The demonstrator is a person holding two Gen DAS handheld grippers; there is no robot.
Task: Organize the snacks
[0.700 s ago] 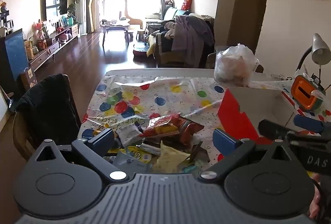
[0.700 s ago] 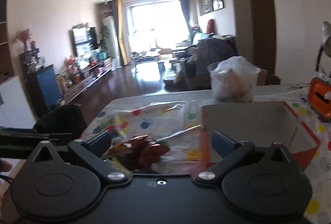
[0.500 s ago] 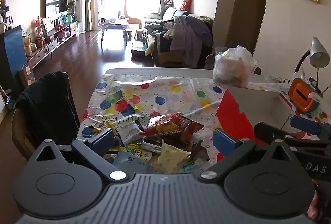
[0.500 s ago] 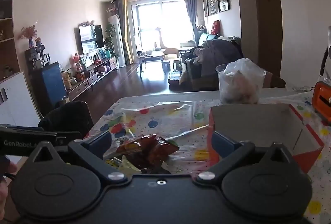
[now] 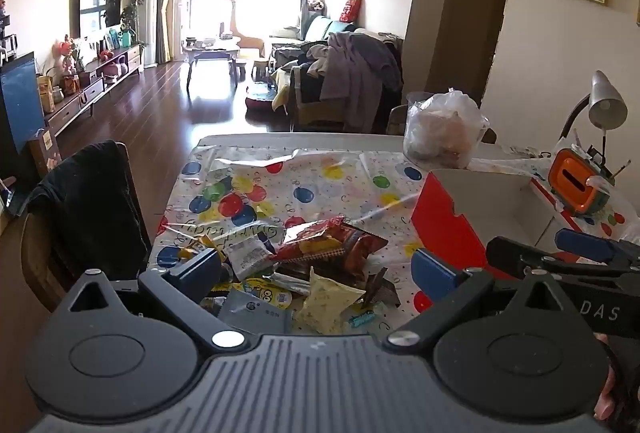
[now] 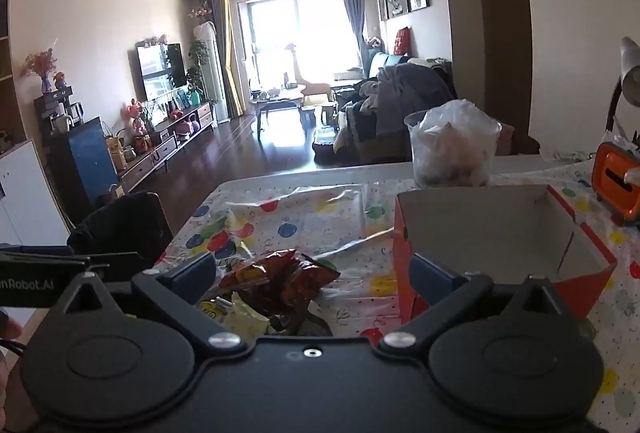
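A pile of snack packets lies on the dotted tablecloth near the front edge: a red-orange crinkled bag [image 5: 332,243] on top, a pale yellow packet [image 5: 326,299], a white sachet [image 5: 250,253] and a grey pouch [image 5: 256,313]. The red bag also shows in the right wrist view [image 6: 280,277]. An open red cardboard box [image 5: 452,229] with a white inside stands right of the pile; it shows in the right wrist view [image 6: 404,273] too. My left gripper [image 5: 316,269] is open and empty above the pile. My right gripper [image 6: 312,273] is open and empty, between pile and box.
A clear tub with a plastic bag [image 5: 444,129] stands at the table's far edge behind the box. An orange device [image 5: 576,185] and a desk lamp [image 5: 604,105] are at the right. A chair with a black garment [image 5: 84,201] stands at the table's left side.
Both grippers have risen and drawn back a little, so the pile and box sit lower in view. Both stay open and empty.
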